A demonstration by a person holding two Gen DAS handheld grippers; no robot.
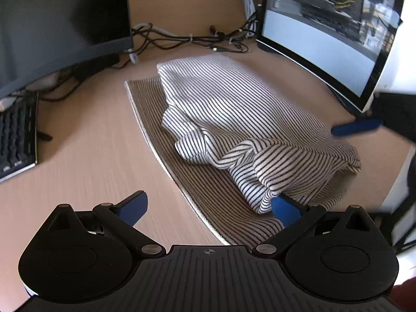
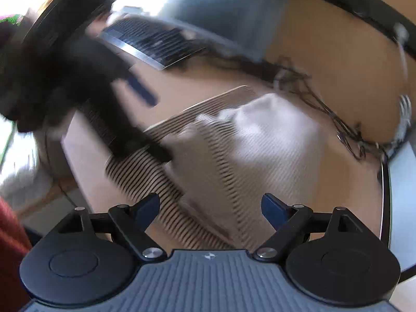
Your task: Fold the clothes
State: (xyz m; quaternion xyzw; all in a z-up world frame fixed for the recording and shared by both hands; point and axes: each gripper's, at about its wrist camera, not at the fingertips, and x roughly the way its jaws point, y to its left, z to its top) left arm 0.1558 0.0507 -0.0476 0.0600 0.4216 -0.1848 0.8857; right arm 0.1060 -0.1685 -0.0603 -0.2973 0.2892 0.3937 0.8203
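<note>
Shirt [image 1: 234,119], striped white and dark, lies bunched at mid-frame of the left wrist view, on a striped mat [image 1: 156,127] on the desk [image 1: 91,156].

Left gripper [image 1: 210,208] sits at the bottom of that view with its jaws spread wide. Its left finger hangs over bare desk, touching nothing; its right finger [image 1: 284,208] is tucked under the shirt's lower fold, touching cloth. Nothing is pinched between the pads. In the right wrist view the left gripper [image 2: 141,92] shows as a dark blur at upper left.

Right gripper [image 2: 210,208] is also wide open at the bottom of its own view, above the mat and the shirt [image 2: 260,143], holding nothing. In the left wrist view only a blue finger [image 1: 356,127] of it shows, at right, by the shirt's edge; whether it touches I cannot tell.

Left to right in the left wrist view: a keyboard [image 1: 17,135], a dark monitor [image 1: 59,20], cables [image 1: 187,37] along the tan wall, a lit curved monitor [image 1: 325,33].

The shirt is partly folded, its top smooth, its near edge rumpled into loose rolls. The right wrist view is motion-blurred.
</note>
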